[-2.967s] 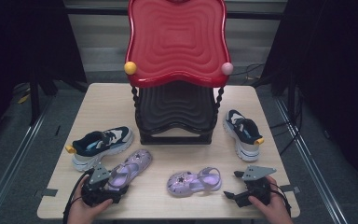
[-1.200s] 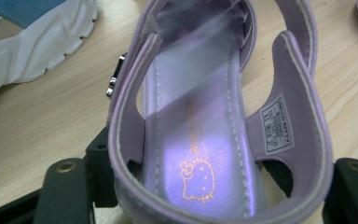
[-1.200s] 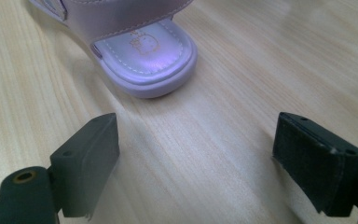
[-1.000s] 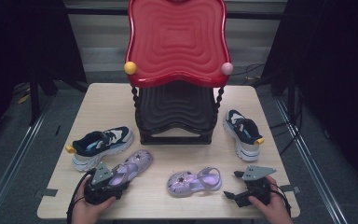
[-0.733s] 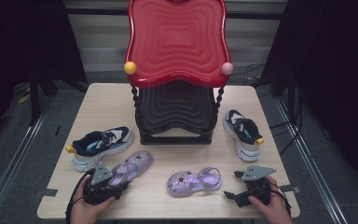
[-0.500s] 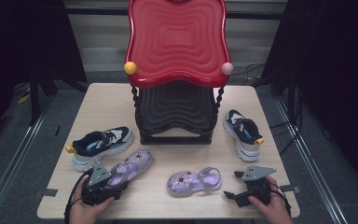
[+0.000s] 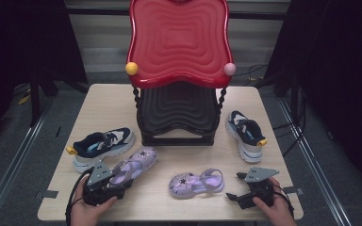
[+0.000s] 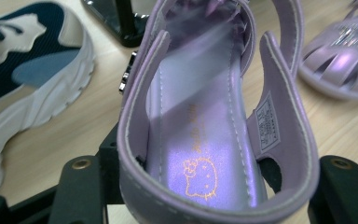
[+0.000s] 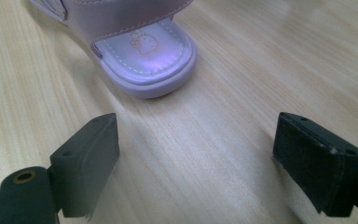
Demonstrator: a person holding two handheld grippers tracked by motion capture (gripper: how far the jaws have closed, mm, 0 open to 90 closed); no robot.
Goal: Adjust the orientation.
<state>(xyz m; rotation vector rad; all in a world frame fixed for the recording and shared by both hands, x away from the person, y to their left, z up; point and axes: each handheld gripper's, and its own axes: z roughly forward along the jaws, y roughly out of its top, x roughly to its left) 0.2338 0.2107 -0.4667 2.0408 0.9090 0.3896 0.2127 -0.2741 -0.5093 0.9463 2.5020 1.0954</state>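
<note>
Two purple sandals lie on the wooden table (image 7: 103,103). My left gripper (image 7: 120,181) is shut on the heel end of the left sandal (image 7: 135,163), with the toe pointing away toward the black stand. In the left gripper view the sandal's heel cup (image 8: 205,140) sits between the two black jaws of the left gripper (image 8: 209,191), and a cartoon print shows on its insole. The second sandal (image 7: 195,182) lies flat near the front middle. My right gripper (image 7: 235,186) stands open just right of it; in the right gripper view the sandal's heel (image 9: 144,51) lies beyond the right gripper (image 9: 209,149).
A navy and white sneaker (image 7: 101,145) lies left of the held sandal, and its mate (image 7: 245,134) lies at the right. A black ribbed stand (image 7: 179,110) with a red wavy top (image 7: 176,42) occupies the table's back middle.
My left hand has risen slightly with the sandal's heel in the jaws. The right gripper and the other shoes have stayed where they were.
</note>
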